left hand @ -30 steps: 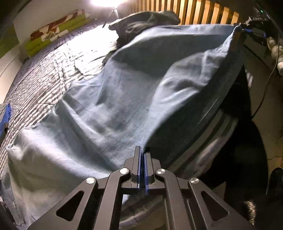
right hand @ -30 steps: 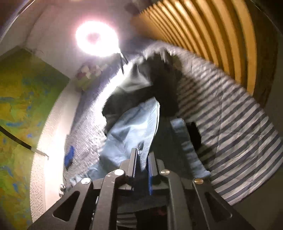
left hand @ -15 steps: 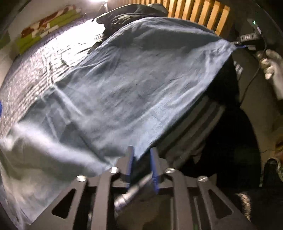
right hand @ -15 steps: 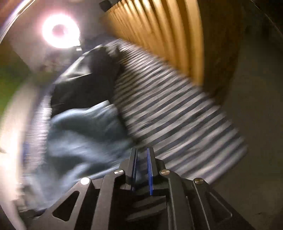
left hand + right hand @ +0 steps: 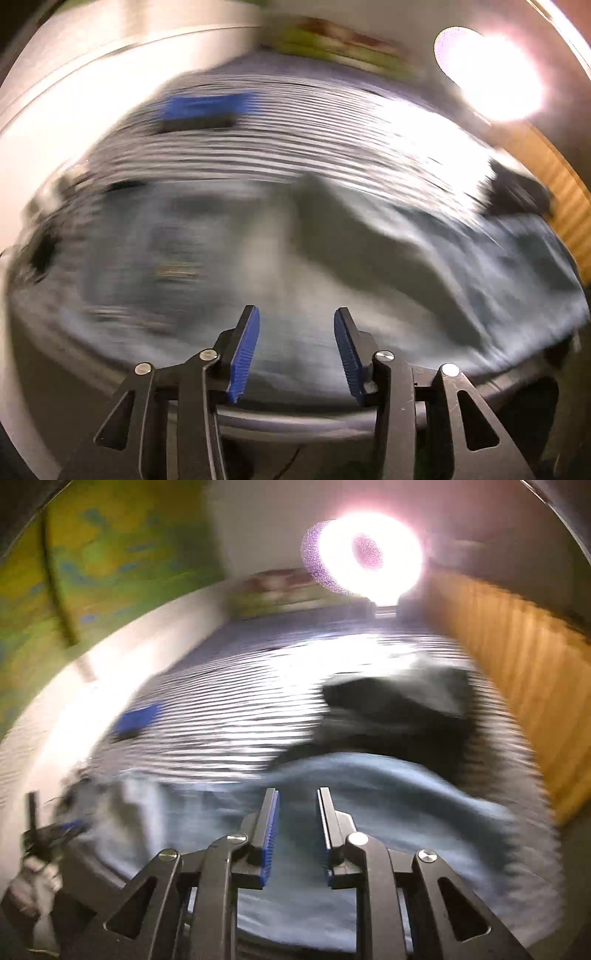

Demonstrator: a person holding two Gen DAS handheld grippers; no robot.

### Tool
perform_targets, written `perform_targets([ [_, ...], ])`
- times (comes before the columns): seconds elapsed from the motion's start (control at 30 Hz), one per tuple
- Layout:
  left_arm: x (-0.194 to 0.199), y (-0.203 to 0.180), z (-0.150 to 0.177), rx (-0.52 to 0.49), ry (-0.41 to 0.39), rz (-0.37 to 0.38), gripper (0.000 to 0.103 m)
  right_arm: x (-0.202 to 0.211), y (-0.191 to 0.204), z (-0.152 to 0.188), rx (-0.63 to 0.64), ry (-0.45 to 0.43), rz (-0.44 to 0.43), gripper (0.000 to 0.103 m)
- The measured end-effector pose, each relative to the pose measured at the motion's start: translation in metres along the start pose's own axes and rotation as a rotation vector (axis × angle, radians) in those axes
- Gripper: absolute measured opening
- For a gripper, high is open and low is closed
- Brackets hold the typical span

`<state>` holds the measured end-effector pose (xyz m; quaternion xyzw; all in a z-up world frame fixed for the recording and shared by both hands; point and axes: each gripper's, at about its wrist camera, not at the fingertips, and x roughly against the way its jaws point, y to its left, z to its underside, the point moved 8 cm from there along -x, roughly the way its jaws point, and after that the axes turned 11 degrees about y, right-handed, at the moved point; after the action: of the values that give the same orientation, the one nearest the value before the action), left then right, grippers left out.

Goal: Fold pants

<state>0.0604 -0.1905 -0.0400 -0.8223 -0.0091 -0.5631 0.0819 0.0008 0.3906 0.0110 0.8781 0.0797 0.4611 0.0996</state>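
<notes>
Both views are smeared by motion. The pants [image 5: 369,258], pale blue, lie spread on the striped bed [image 5: 332,122]. Left of the pants, near the bed's wall side, sits a small blue thing [image 5: 207,107]. The left gripper [image 5: 296,325] hangs over the pants; its jaws have just been opening and stand wide, nothing between them. The right gripper [image 5: 297,801], also over the pants [image 5: 388,794], has just been opening too, narrowly parted and empty. A dark garment [image 5: 399,709] lies beyond the pants, toward the wooden slats [image 5: 517,657].
</notes>
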Motion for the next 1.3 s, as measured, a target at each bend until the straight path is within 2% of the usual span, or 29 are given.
perform_targets([
  [0.03, 0.001, 0.032, -0.007, 0.058, -0.002, -0.009, 0.046, -0.015, 0.02, -0.01, 0.024, 0.021, -0.037, 0.019],
  [0.13, -0.002, 0.089, -0.034, 0.143, -0.025, -0.046, 0.046, -0.066, 0.092, -0.033, 0.16, 0.105, -0.143, 0.019],
  [0.27, -0.021, 0.132, -0.074, 0.193, -0.032, -0.07, 0.046, -0.151, 0.173, -0.05, 0.283, 0.269, -0.244, 0.02],
  [0.37, -0.046, 0.148, -0.101, 0.177, -0.016, -0.098, 0.046, -0.22, 0.222, -0.052, 0.364, 0.387, -0.275, 0.024],
  [0.4, -0.055, 0.152, -0.11, 0.167, -0.01, -0.107, 0.046, -0.234, 0.23, -0.052, 0.388, 0.408, -0.279, 0.028],
  [0.47, -0.069, 0.161, -0.123, 0.158, -0.009, -0.138, 0.046, -0.266, 0.25, -0.048, 0.44, 0.45, -0.294, 0.029],
  [0.6, -0.088, 0.173, -0.136, 0.162, -0.01, -0.129, 0.05, -0.322, 0.285, -0.034, 0.517, 0.566, -0.361, 0.033],
  [0.73, -0.097, 0.174, -0.137, 0.147, -0.042, -0.143, 0.055, -0.348, 0.293, -0.019, 0.545, 0.624, -0.368, 0.03],
  [0.77, -0.099, 0.175, -0.137, 0.148, -0.047, -0.143, 0.055, -0.347, 0.292, -0.016, 0.541, 0.623, -0.371, 0.005],
  [0.87, -0.102, 0.177, -0.135, 0.158, -0.064, -0.138, 0.056, -0.324, 0.286, -0.019, 0.514, 0.542, -0.392, 0.003],
  [0.9, -0.102, 0.177, -0.134, 0.159, -0.07, -0.137, 0.057, -0.316, 0.276, -0.025, 0.49, 0.497, -0.361, 0.003],
  [0.97, -0.102, 0.177, -0.13, 0.166, -0.081, -0.145, 0.057, -0.313, 0.262, -0.026, 0.414, 0.495, -0.364, 0.003],
  [1.03, -0.101, 0.178, -0.126, 0.175, -0.086, -0.159, 0.057, -0.31, 0.268, -0.02, 0.471, 0.504, -0.355, 0.004],
  [1.1, -0.1, 0.181, -0.122, 0.191, -0.078, -0.165, 0.057, -0.304, 0.276, -0.025, 0.506, 0.491, -0.327, 0.013],
  [1.13, -0.099, 0.183, -0.12, 0.198, -0.076, -0.169, 0.057, -0.303, 0.28, -0.031, 0.485, 0.489, -0.345, 0.019],
  [1.17, -0.099, 0.186, -0.118, 0.205, -0.075, -0.169, 0.057, -0.307, 0.289, -0.039, 0.457, 0.486, -0.384, 0.031],
  [1.2, -0.1, 0.189, -0.114, 0.218, -0.075, -0.172, 0.059, -0.311, 0.3, -0.048, 0.424, 0.485, -0.439, 0.034],
  [1.23, -0.104, 0.193, -0.108, 0.238, -0.071, -0.174, 0.062, -0.315, 0.311, -0.052, 0.414, 0.49, -0.462, 0.034],
  [1.27, -0.107, 0.196, -0.103, 0.247, -0.07, -0.186, 0.07, -0.32, 0.318, -0.055, 0.41, 0.493, -0.474, 0.034],
  [1.3, -0.108, 0.199, -0.098, 0.257, -0.068, -0.195, 0.074, -0.329, 0.325, -0.058, 0.406, 0.502, -0.481, 0.034],
])
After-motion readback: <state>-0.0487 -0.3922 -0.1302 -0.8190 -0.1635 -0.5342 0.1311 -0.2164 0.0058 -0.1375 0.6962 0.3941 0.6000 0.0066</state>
